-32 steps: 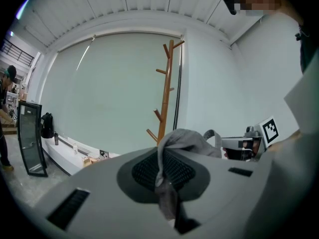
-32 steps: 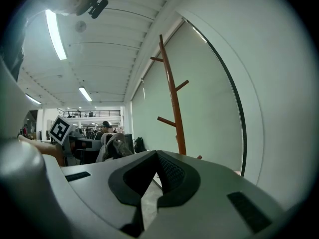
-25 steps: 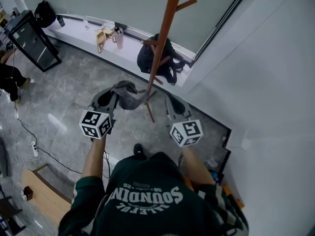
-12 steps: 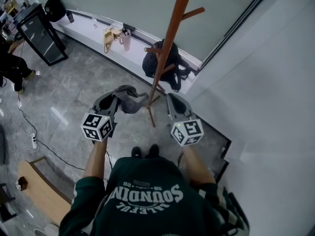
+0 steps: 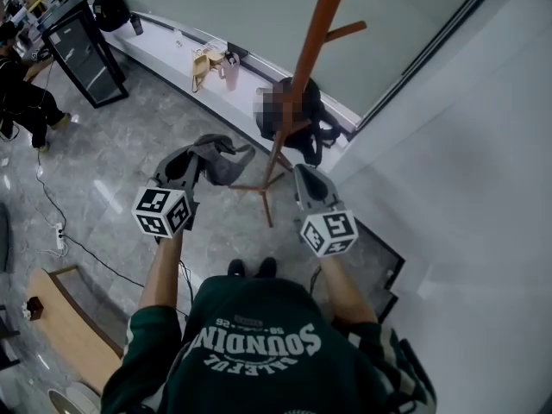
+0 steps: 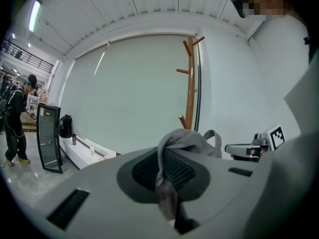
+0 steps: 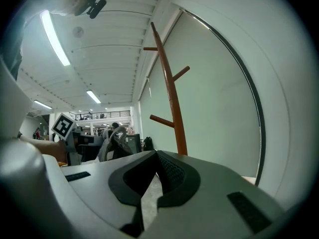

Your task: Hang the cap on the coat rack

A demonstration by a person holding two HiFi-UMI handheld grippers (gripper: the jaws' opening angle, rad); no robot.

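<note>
The left gripper (image 5: 185,167) is held in front of the person, left of the coat rack (image 5: 307,67). In the left gripper view its jaws are clamped on the grey cap (image 6: 185,142), with a fold of fabric pinched between the pads and the rest of the cap bunched above the fingertips. In the head view the cap (image 5: 216,157) hangs from the jaw tips toward the rack's base, clear of the floor and apart from the pole.

The right gripper (image 5: 308,182) is held just right of the rack's legs. In the right gripper view its jaws are brought together – nothing is gripped between them – and the brown pole (image 7: 172,99) with its pegs rises close ahead.

A black backpack (image 5: 317,126) rests on the white ledge (image 5: 164,46) behind the rack, and a black cabinet (image 5: 80,48) stands on the grey floor at far left.
</note>
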